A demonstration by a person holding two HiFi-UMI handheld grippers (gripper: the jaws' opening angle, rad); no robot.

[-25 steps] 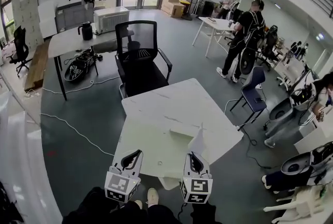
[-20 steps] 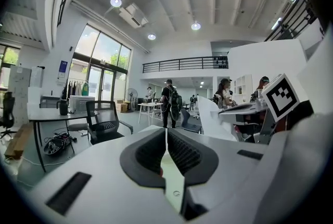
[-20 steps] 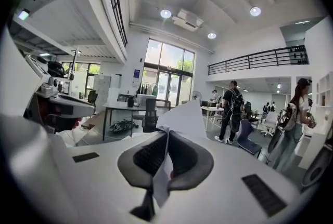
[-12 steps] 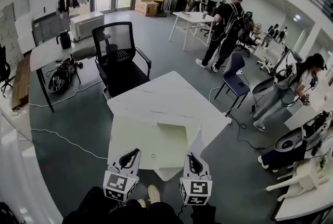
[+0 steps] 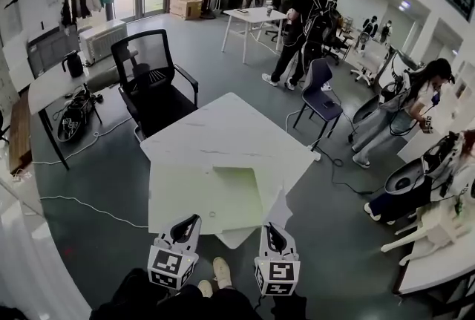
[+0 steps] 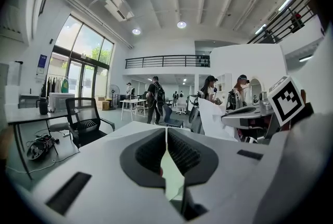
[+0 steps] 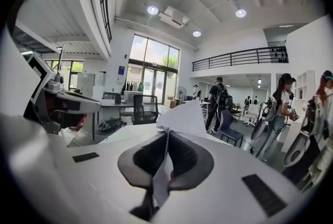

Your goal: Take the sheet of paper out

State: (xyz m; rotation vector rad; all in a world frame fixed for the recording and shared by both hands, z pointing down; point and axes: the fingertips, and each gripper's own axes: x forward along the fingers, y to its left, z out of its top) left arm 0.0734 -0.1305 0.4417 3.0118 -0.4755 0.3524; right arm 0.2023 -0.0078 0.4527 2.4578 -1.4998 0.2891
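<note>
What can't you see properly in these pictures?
- Bottom edge of the sheet of paper: head view, right gripper covers it; whether it's fully out is unclear.
- Near edge of the green folder: head view, left gripper hides it.
- Dark container on far desk: head view, too small.

Left tool, right tool: both clamped

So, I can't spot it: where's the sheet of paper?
Head view, lower middle: the sheet of paper, clamped in the right gripper at the table's near edge.
</note>
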